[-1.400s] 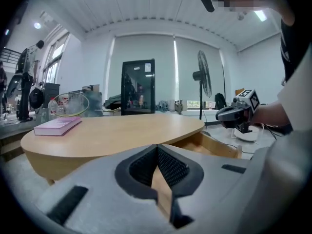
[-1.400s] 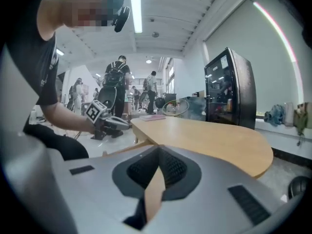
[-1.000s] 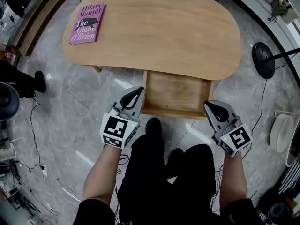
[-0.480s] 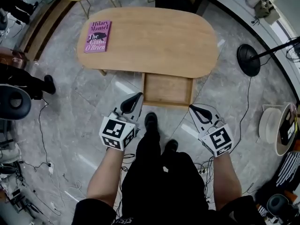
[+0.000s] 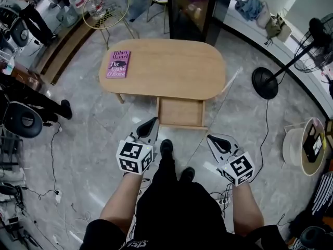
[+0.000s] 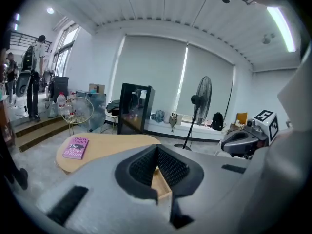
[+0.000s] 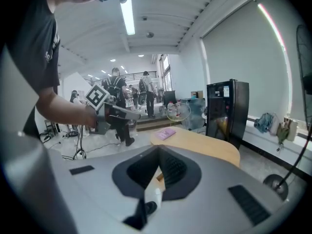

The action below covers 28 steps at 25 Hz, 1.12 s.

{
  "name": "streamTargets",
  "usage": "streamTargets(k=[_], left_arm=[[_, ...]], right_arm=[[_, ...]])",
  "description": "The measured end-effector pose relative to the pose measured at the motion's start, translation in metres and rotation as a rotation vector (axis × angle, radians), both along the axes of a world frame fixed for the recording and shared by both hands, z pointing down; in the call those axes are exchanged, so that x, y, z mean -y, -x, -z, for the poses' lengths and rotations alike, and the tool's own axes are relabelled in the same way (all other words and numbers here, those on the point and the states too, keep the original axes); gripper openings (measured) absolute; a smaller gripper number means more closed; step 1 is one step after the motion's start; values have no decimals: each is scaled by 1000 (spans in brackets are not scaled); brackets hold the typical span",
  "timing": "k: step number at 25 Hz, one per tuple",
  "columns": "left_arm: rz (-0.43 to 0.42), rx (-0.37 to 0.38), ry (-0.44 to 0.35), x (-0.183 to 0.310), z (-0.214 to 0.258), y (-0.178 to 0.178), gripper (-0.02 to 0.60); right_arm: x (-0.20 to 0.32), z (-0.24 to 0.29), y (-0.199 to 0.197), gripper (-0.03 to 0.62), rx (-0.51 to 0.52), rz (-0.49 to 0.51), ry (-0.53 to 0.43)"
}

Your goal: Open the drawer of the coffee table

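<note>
Fingers (image 6: pixel 139 167) of the left gripper (image 6: pixel 156 147) are pressing together tip to tip w/ nothing btwn them. The right gripper (image 7: pixel 158 152) is showing the same, its fingers (image 7: pixel 173 167) meeting and gripping nothing. In the head view I'm seeing both grippers hanging in the air in front of the person's legs, marker cubes facing up, tips pointing toward the table (image 5: pixel 171 72).

The drawer (image 5: pixel 179 112) is standing pulled out from the middle of the table's near edge, showing plain wood inside. Neither gripper is touching it. The left one is hovering by the drawer's front-left corner and the right one by its front-right corner.

The person's black shoe (image 5: pixel 166 147) is resting on the grey floor (image 5: pixel 93 139) just short of the drawer front, btwn the two grippers. A purple book (image 5: pixel 118 64) is lying flat near the table's far-left end. Beyond the table a black cabinet (image 5: pixel 190 9) is standing. A floor fan (image 5: pixel 265 82) is sitting off to the right, and a gold wire stool (image 5: pixel 106 7) at far left. Cables (image 5: pixel 52 155) are trailing across the floor on both sides.
</note>
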State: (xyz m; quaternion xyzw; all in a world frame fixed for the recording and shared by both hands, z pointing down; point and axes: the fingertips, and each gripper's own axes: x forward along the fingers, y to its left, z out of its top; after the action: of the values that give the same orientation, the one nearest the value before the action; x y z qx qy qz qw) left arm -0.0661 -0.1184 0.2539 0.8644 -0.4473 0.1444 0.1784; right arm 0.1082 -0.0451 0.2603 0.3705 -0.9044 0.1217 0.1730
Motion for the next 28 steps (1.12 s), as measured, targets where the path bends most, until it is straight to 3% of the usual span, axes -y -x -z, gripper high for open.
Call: streamTargets(k=[3,11,16,28], left_arm=[[-2,-24,-5,-26,20,-20,8],[-59,58,-62,-69,59,-36,8],[-50,62,-91,-82,81,-43,8],[-63,47,-131,-91,107,-12,9]], right_arm=[[-22,15,-15,5,9,-3,-12],[-68,37,-39,5,53,-44,-14],[-82,49,-51,5,58,-45,-13],[-71,75,-18,5,70,-53,-32]])
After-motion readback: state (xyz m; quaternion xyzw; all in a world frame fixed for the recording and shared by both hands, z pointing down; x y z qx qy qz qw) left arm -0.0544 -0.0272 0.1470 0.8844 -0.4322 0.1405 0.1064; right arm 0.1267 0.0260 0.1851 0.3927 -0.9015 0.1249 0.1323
